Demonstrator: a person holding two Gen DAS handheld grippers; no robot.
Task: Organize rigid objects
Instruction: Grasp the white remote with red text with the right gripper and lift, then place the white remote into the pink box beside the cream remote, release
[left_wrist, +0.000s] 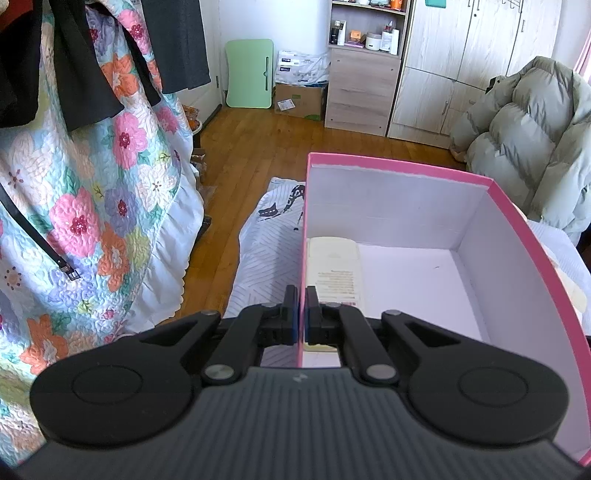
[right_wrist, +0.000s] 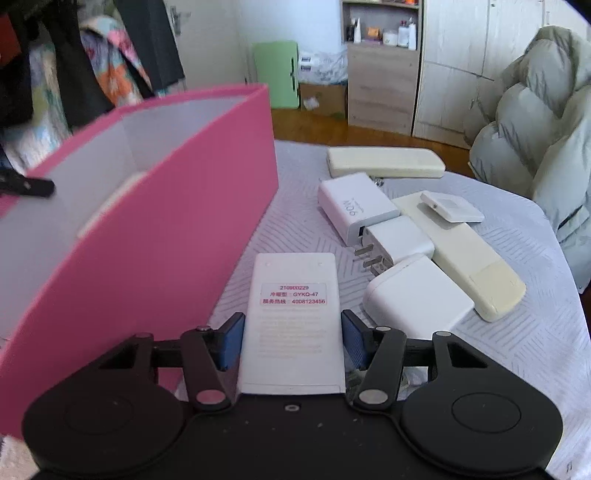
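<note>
A pink box (left_wrist: 532, 236) with a white inside stands on the table. My left gripper (left_wrist: 301, 314) is shut on the box's left wall (left_wrist: 302, 229), one finger outside and one inside. A cream remote (left_wrist: 334, 266) lies inside the box along that wall. In the right wrist view the pink box (right_wrist: 166, 229) is at the left. My right gripper (right_wrist: 293, 341) has its blue pads touching both sides of a white remote (right_wrist: 293, 314) lying label-up on the table. Several white chargers (right_wrist: 356, 206) and two cream remotes (right_wrist: 384, 162) lie beyond it.
The table has a grey-patterned cloth (right_wrist: 535, 332). A puffy grey jacket (right_wrist: 535, 129) hangs at the right. A floral quilt (left_wrist: 92, 184) and dark clothes hang at the left. Wooden cabinets (left_wrist: 461, 66) and a cardboard box (left_wrist: 299, 99) stand on the far floor.
</note>
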